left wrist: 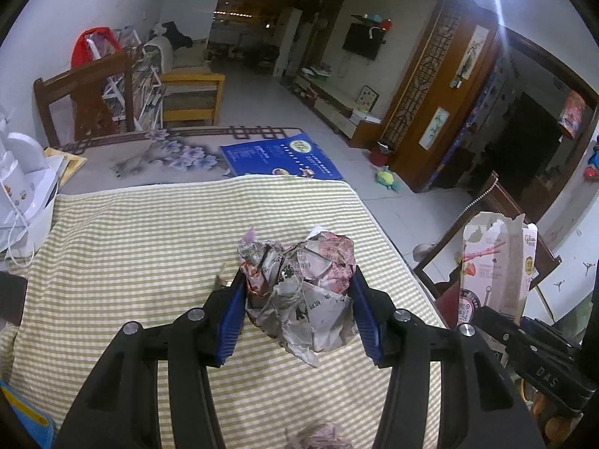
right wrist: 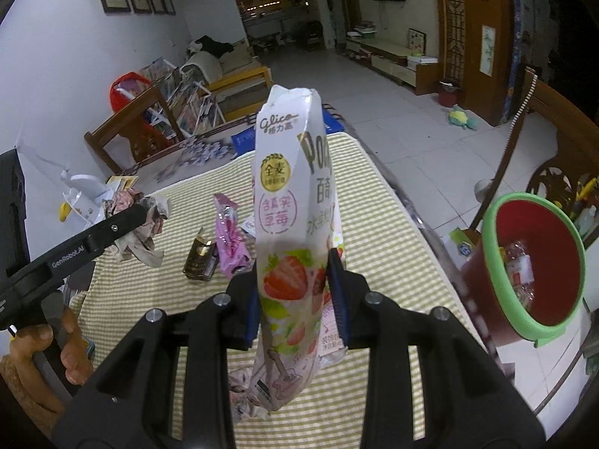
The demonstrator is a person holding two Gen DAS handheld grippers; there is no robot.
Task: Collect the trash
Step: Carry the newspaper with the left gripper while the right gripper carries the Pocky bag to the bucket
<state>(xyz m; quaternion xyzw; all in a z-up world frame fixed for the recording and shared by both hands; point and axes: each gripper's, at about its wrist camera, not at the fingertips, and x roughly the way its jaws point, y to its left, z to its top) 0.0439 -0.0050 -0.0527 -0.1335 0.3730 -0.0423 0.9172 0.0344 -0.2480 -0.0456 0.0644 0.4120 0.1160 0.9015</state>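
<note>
Both hands carry trash now, so the step in hand looks like the transport to the bin, not the picking. The left tongs (left wrist: pixel 297 312) are clenched on a crumpled ball of newspaper (left wrist: pixel 303 292); the two blue pads press its sides and the ball hangs a little above the striped cloth (left wrist: pixel 149 232) of the table. The jaws stand partly apart only because the ball is thick. The right tongs (right wrist: pixel 299 299) are clenched on an empty strawberry snack box (right wrist: pixel 288 194), flattened between the pads, with its torn top pointing up and its lower end hanging under the jaws.

The red bin with the green rim (right wrist: pixel 498 299) stands to the right of the table, beside its edge, and some wrappers already lie inside it. In my judgement the next move asks to bring the box over the open mouth of the bin and only then release the grip. The box is long, so it should go in with one end first, otherwise it may rest across the rim. The paper ball can follow after it.

On the table more trash waits: a pink wrapper (right wrist: pixel 230 239) and a small dark packet (right wrist: pixel 200 258) lie near the middle, and another crumpled paper (right wrist: pixel 243 385) lies at the near edge. The task is therefore not near its end.
</note>
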